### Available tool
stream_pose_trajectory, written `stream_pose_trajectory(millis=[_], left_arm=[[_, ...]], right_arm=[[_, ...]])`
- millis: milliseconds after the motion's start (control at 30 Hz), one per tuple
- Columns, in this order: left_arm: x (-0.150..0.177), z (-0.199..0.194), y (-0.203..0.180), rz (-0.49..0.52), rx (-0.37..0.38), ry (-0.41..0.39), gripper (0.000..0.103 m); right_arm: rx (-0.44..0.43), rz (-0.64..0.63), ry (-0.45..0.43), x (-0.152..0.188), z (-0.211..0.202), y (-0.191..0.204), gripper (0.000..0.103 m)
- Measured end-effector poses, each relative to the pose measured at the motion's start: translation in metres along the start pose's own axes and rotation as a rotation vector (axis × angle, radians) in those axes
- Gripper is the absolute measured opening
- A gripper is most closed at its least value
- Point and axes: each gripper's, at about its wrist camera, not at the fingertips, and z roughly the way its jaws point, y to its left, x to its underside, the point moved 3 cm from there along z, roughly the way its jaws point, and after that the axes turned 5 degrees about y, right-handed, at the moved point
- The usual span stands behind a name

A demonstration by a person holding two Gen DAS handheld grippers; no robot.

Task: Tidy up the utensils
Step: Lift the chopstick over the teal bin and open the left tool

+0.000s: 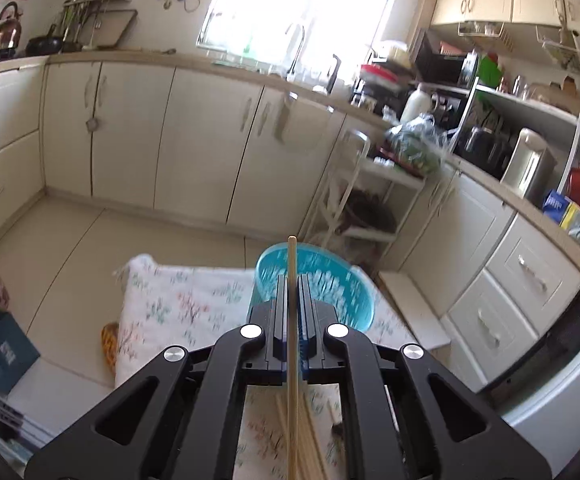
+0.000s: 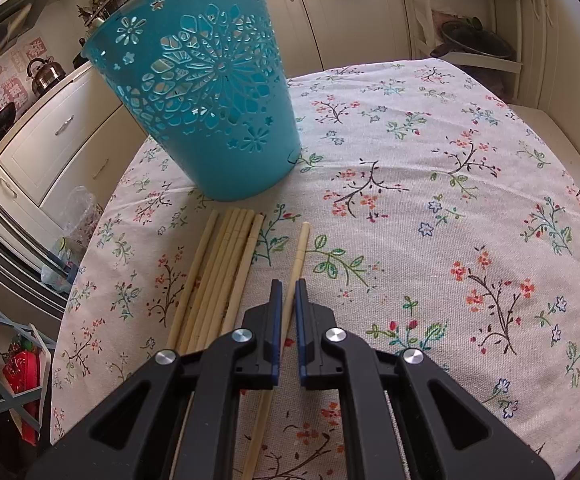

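Observation:
My left gripper (image 1: 292, 280) is shut on a single pale wooden chopstick (image 1: 292, 256), which sticks out past the fingertips. It hangs above the table, with the teal cut-out basket (image 1: 354, 304) just beyond it. More chopsticks (image 1: 310, 440) lie on the cloth beneath it. In the right wrist view the basket (image 2: 209, 100) stands upright at the far left of the table. A bundle of several chopsticks (image 2: 221, 272) lies in front of it. My right gripper (image 2: 285, 284) is low over the cloth, shut on a separate chopstick (image 2: 300, 248) that lies to the right of the bundle.
The table carries a floral tablecloth (image 2: 450, 200), and its right half is bare cloth. Cream kitchen cabinets (image 1: 129, 140) and a white shelf trolley (image 1: 370, 200) stand beyond the table. A fridge door (image 1: 570, 380) is close on the right.

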Motion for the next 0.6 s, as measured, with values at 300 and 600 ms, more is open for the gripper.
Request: stream_pose_trajectory(millis=[300,600], left_arm=[[-0.072,0.046,-0.021,-0.035,0.009,-0.142,0.004],[-0.09,0.107,-0.022,-0.034,-0.052,-0.17,0.004]], right_arm=[[-0.016,0.022,-0.004,0.0,-0.001,-0.004,0.007],[-0.037,0.043,0.002,0.0,-0.003,-0.008,0.007]])
